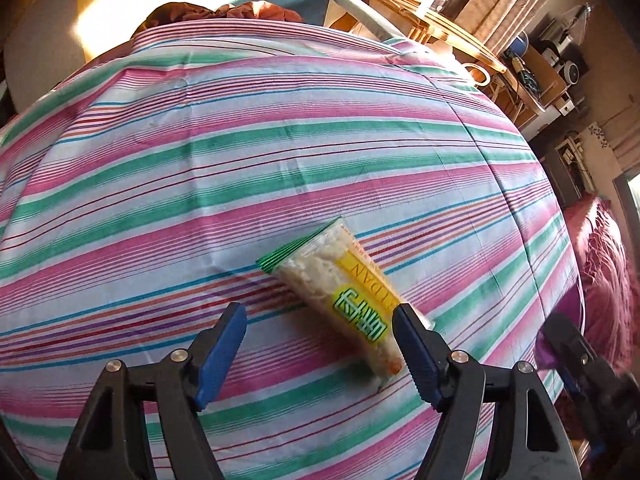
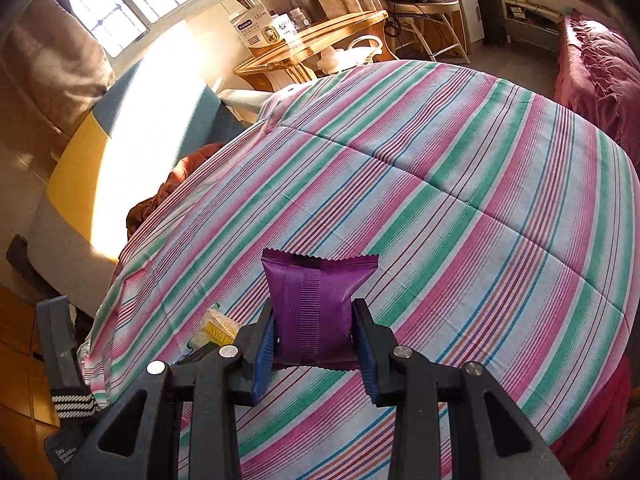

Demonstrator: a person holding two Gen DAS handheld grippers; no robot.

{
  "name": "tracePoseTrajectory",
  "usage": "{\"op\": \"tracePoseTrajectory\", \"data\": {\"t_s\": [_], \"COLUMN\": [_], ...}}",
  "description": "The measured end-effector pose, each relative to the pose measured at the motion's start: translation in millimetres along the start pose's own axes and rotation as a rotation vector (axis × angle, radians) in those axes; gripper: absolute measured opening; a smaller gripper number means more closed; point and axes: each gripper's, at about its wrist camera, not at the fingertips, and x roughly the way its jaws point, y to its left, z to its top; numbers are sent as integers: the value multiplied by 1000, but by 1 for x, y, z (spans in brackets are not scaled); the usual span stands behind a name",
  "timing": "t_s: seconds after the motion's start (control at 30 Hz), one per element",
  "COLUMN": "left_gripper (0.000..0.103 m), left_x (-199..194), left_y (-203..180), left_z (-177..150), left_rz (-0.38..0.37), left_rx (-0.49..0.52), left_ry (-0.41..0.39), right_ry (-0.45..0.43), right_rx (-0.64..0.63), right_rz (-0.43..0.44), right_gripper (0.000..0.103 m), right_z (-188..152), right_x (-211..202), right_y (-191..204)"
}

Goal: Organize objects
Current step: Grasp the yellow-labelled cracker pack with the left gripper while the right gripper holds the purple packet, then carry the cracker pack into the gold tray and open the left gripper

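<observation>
A bed under a striped quilt (image 1: 280, 152) fills both views, sunlit wall at upper left, a wooden side table (image 2: 320, 40) beyond. The left gripper (image 1: 320, 312) hangs wide open over a yellow-labelled snack packet (image 1: 344, 292) lying lower centre. The right gripper (image 2: 314, 320) clamps a purple packet (image 2: 316, 300).
</observation>
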Motion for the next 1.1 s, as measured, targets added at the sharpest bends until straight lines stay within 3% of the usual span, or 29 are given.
{"op": "tracePoseTrajectory", "data": {"t_s": [0.1, 0.2, 0.23, 0.3, 0.37, 0.5, 0.67, 0.9, 1.1], "left_gripper": [78, 76, 71, 46, 45, 44, 44, 44, 43], "left_x": [18, 25, 25, 18, 11, -13, -47, -92, -109], "left_y": [-12, -23, -27, -31, -27, 5, 61, 137, 157], "left_z": [11, 13, 10, 0, -13, -48, -101, -174, -209], "left_rz": [34, 108, 130, 117, 124, 123, 168, 207, 208], "left_rx": [-15, 52, 85, 163, 218, 288, 344, 254, 236], "left_ry": [6, -22, -32, -63, -82, -120, -173, -231, -268], "right_ry": [-20, 0, 13, 23, 38, 92, 194, 236, 253], "right_rx": [13, 22, 22, 2, -34, -123, -339, -669, -839], "right_rz": [0, 5, 12, 17, 31, 94, 155, 152, 86], "right_gripper": [36, 36, 36, 36, 36, 36, 36, 36, 36], "right_z": [1, 2, 2, 1, -2, -9, -32, -79, -110], "right_x": [-3, 1, 3, 5, 8, 15, 28, 29, 28], "right_y": [-4, -7, -7, -3, 4, 23, 66, 120, 145]}}
